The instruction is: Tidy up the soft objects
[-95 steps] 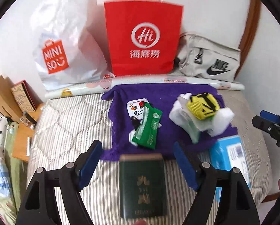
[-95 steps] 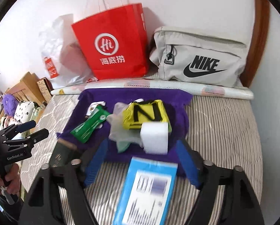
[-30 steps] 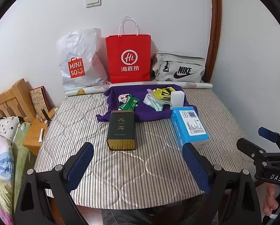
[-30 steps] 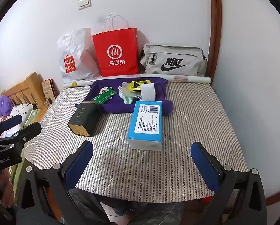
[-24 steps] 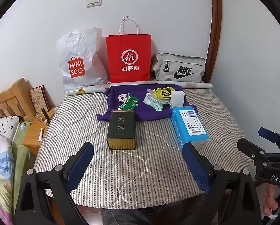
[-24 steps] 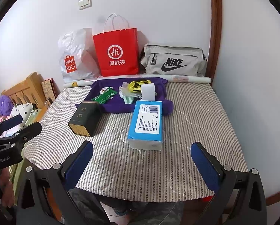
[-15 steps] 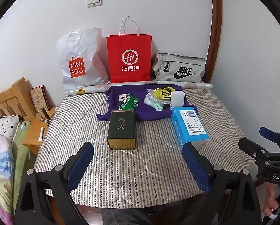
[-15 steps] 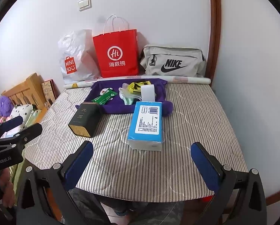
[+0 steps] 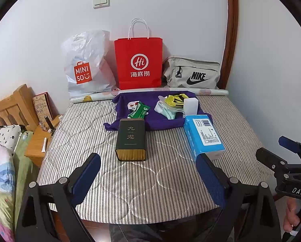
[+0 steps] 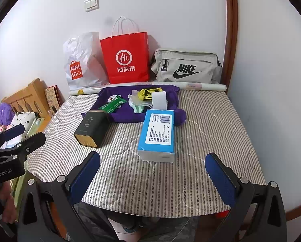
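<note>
Striped bedding (image 9: 170, 181) is carrying a purple cloth (image 9: 162, 121) strewn with soft items. Both the left gripper (image 9: 148, 173) and right gripper (image 10: 152, 169) are hovering level over the near edge, jaws spread wide, gripping nothing.

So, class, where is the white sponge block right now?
The white sponge block stands on the purple cloth's right side, just behind the blue tissue pack.

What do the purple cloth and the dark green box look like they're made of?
Purple cloth: soft, matte fabric, likely fleece or towelling, going by its rumpled, drooping edges. Dark green box: rigid, with rounded corners and a gold end, probably a metal tin, though coated card is possible.
</note>
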A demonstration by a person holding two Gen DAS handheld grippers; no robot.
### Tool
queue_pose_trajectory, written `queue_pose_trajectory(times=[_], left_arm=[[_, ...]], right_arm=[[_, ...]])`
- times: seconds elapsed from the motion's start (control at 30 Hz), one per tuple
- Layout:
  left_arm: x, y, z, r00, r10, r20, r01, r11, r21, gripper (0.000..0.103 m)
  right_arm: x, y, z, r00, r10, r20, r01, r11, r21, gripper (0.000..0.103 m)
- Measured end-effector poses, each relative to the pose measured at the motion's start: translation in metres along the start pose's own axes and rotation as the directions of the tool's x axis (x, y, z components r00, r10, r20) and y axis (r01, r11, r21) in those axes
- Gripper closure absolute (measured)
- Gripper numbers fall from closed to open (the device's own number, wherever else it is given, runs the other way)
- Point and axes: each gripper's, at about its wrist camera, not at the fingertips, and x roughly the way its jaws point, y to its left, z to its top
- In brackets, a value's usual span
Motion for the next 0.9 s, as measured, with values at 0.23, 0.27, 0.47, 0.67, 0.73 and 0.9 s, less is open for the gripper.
queue_pose_trajectory(times=[0.23, 0.27, 0.47, 0.67, 0.73, 0.9], left_arm=[[0.0007, -0.0017, -0.0001, 1.000, 0.001, 0.000, -0.001, 1.000, 0.000, 0.007], [0.0004, -0.0014, -0.0002, 1.000, 0.001, -0.001, -0.001, 1.000, 0.001, 0.007], [0.0005, -0.0025, -0.0001, 1.000, 0.002, 0.000, -0.002, 1.000, 0.000, 0.007], [0.0002, -0.0020, -0.0001, 1.000, 0.001, 0.000, -0.001, 1.000, 0.001, 0.007], [0.0002, -0.0021, -0.0001, 1.000, 0.001, 0.000, -0.001, 1.000, 0.001, 0.007], [-0.0010, -0.0015, -0.0006, 1.000, 0.002, 0.001, -0.002, 1.000, -0.001, 0.007]], right_arm=[[-0.0009, 0.0010, 0.0000, 1.000, -0.003, 0.001, 0.003, 1.000, -0.004, 0.001], [-0.0010, 0.0011, 0.0002, 1.000, -0.003, 0.000, 0.003, 1.000, -0.004, 0.001], [-0.0017, 0.0014, 0.0011, 1.000, -0.002, 0.002, 0.002, 1.000, -0.005, 0.001], [-0.0018, 0.0016, 0.0013, 1.000, -0.002, 0.002, 0.002, 1.000, -0.004, 0.001], [-0.0016, 0.0015, 0.0012, 1.000, -0.002, 0.002, 0.002, 1.000, -0.006, 0.001], [-0.0020, 0.0020, 0.0025, 1.000, -0.002, 0.002, 0.002, 1.000, -0.007, 0.001]])
